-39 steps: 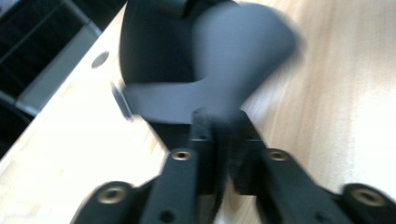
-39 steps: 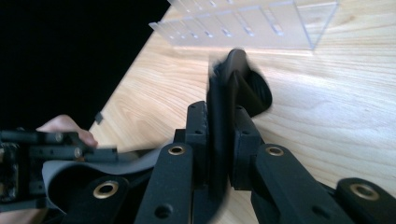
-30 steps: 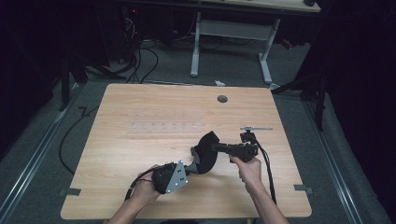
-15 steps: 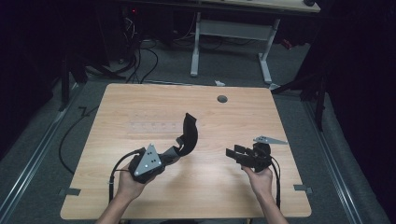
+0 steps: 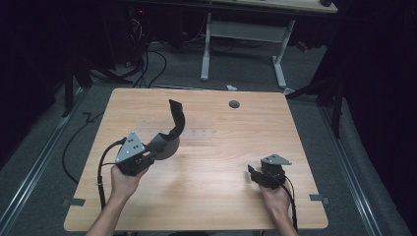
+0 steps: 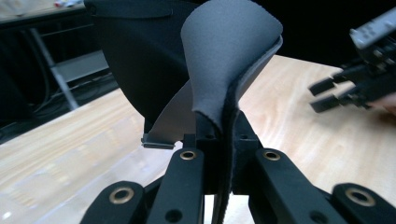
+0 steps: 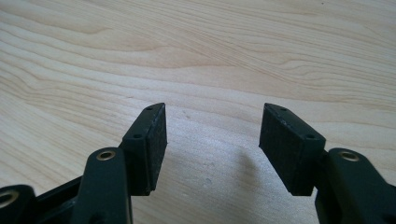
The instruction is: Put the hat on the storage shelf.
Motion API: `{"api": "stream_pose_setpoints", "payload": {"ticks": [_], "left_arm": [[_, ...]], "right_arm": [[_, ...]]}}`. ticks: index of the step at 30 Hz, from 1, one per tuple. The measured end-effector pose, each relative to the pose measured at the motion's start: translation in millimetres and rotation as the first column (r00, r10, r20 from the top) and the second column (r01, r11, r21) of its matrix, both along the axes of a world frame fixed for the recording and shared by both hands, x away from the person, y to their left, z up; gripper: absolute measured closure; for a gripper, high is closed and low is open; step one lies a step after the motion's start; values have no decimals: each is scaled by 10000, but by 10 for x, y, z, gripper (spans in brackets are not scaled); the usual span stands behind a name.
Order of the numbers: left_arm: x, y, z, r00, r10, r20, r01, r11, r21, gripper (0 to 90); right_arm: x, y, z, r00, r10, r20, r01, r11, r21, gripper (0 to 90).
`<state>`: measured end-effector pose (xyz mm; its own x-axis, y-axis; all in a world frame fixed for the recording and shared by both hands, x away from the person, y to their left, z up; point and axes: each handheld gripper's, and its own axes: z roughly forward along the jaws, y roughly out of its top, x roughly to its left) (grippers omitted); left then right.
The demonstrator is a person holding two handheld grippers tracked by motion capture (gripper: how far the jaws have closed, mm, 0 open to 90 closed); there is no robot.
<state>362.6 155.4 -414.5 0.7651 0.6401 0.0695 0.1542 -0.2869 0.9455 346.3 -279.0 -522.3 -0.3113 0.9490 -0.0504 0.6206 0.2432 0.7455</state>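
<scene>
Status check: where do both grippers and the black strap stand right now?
Left gripper clamped on black strap, lifted off table. Right gripper open, empty, jaws just opened. Nothing in the way.

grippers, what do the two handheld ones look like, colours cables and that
Both the left gripper and the right gripper are black, each topped by a grey three-cornered plate dotted with small holes. Black cables trail from both. Fingers carry ribbed black pads, with brass-coloured rivets at the joints. Forearms are bare.

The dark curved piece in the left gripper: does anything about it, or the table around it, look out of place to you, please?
Nothing looks damaged or spilled. The dark curved piece is clamped by one end in the left gripper and curls up off the table; its grey inner face shows in the left gripper view. The right gripper has just been opening, with nothing between its pads.
</scene>
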Motion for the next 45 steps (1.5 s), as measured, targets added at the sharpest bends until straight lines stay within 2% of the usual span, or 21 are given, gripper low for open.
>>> {"api": "stream_pose_setpoints", "payload": {"ticks": [3, 8, 10, 17, 22, 24, 30, 39, 45], "left_arm": [[62, 90, 46, 9994, 332, 24, -332, 9994, -134, 858], [176, 202, 92, 9964, 849, 44, -848, 9962, -214, 858], [242, 251, 106, 9936, 1127, 42, -1126, 9932, -281, 858], [440, 378, 114, 9795, 2014, 81, -2013, 9794, -155, 859], [549, 452, 78, 9668, 2545, 236, -2537, 9667, -330, 859], [588, 468, 59, 9619, 2719, 304, -2711, 9622, -279, 859], [697, 500, -11, 9493, 3119, 395, -3118, 9501, -92, 859], [858, 538, -137, 9343, 3555, 287, -3562, 9340, 270, 858], [927, 520, -204, 9287, 3693, 324, -3704, 9279, 415, 858]], "right_arm": [[14, 6, -66, 10000, -29, -82, 28, 9999, -161, 410], [32, -9, -83, 9998, -63, -180, 61, 9999, -81, 397], [47, -30, -85, 9994, -126, -315, 131, 9998, 143, 384], [45, -31, -85, 9994, -109, -338, 115, 9998, 171, 384], [44, -32, -86, 9994, -87, -345, 94, 9998, 180, 383], [44, -32, -86, 9994, -84, -346, 90, 9998, 181, 382], [43, -31, -86, 9993, -100, -348, 107, 9998, 192, 382], [43, -30, -87, 9993, -105, -345, 112, 9997, 195, 382], [42, -30, -87, 9993, -108, -348, 115, 9997, 194, 382]]}}
